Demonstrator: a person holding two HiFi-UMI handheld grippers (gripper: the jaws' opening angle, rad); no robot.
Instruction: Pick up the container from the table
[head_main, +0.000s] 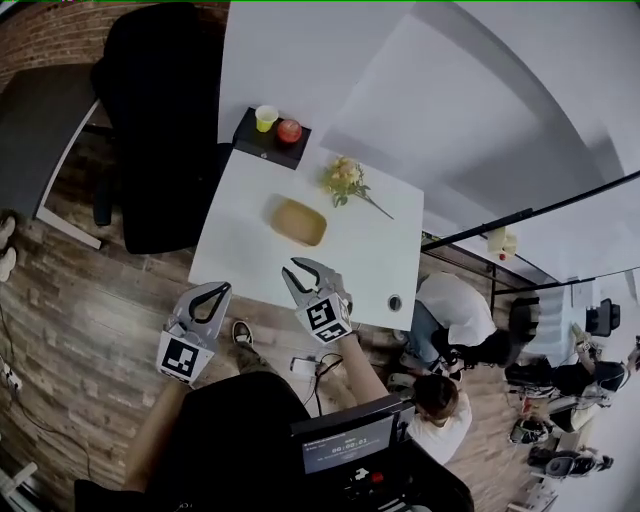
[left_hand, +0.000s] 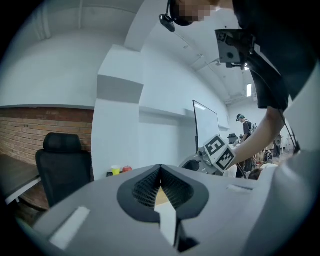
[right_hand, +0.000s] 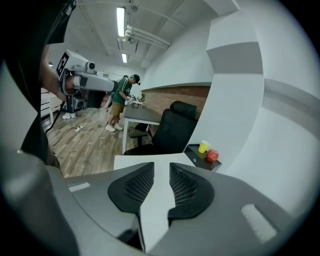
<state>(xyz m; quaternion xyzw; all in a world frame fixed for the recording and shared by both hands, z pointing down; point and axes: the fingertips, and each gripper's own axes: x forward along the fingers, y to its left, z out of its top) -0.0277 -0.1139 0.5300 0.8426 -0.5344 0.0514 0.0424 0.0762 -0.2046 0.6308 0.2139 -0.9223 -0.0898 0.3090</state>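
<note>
A tan oval container (head_main: 297, 221) lies in the middle of the white table (head_main: 240, 255). My right gripper (head_main: 297, 268) is over the table's near edge, a short way in front of the container, pointing at it. Its jaws stand open in the right gripper view (right_hand: 161, 172), with only bare tabletop (right_hand: 132, 161) between them. My left gripper (head_main: 223, 289) hangs off the table's near left corner, over the wood floor. Its jaws meet at the tips (left_hand: 160, 169), shut on nothing. A sliver of the container (left_hand: 160, 196) shows through the gap behind the tips.
A black tray (head_main: 258, 142) at the table's far edge carries a yellow cup (head_main: 265, 117) and a red apple (head_main: 289, 130). Yellow flowers (head_main: 345, 178) lie behind the container. A black office chair (head_main: 150, 120) stands to the left. A person (head_main: 452, 310) crouches at the right.
</note>
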